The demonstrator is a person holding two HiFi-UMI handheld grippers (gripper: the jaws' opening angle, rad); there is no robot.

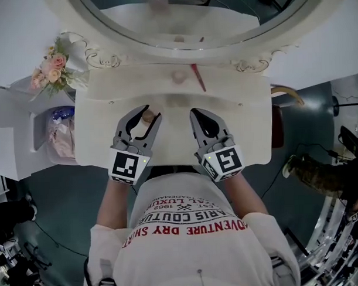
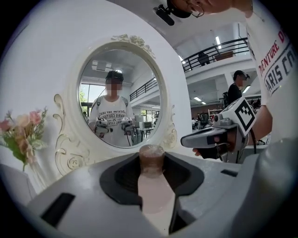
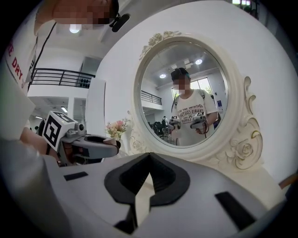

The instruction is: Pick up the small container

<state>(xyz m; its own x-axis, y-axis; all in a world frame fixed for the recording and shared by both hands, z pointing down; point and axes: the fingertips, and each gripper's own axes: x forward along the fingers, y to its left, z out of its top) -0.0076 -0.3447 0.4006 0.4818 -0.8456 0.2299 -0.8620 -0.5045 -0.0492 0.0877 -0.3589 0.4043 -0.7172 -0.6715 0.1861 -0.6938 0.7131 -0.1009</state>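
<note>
Small container [image 1: 147, 116], a pale little jar with a brownish top, sits right at the tips of the left gripper [image 1: 148, 120]. The jaws stand partly apart and are clamped on it from both sides. In the left gripper view the jar fills the gap at the tips, with the cream counter [image 1: 249, 125] showing below it. Whether its base rests on the counter or is clear of it cannot be told. It is left of the counter's middle, about halfway between the mirror-side edge and the person's edge.

The right gripper [image 1: 194, 112] hovers just beside it, right of the middle. Its jaws are together at the tips with nothing between them, as the right gripper view shows [image 3: 149, 158].

Farther back, near the mirror-side edge, lie a small pink round thing [image 1: 178, 77] and a thin red stick [image 1: 198, 78], well apart from both sets of jaws. The ornate round mirror [image 1: 192, 16] rises behind them, and a bunch of pink flowers [image 1: 50, 70] stands off the counter's far left corner. Nothing lies between the two grippers.
</note>
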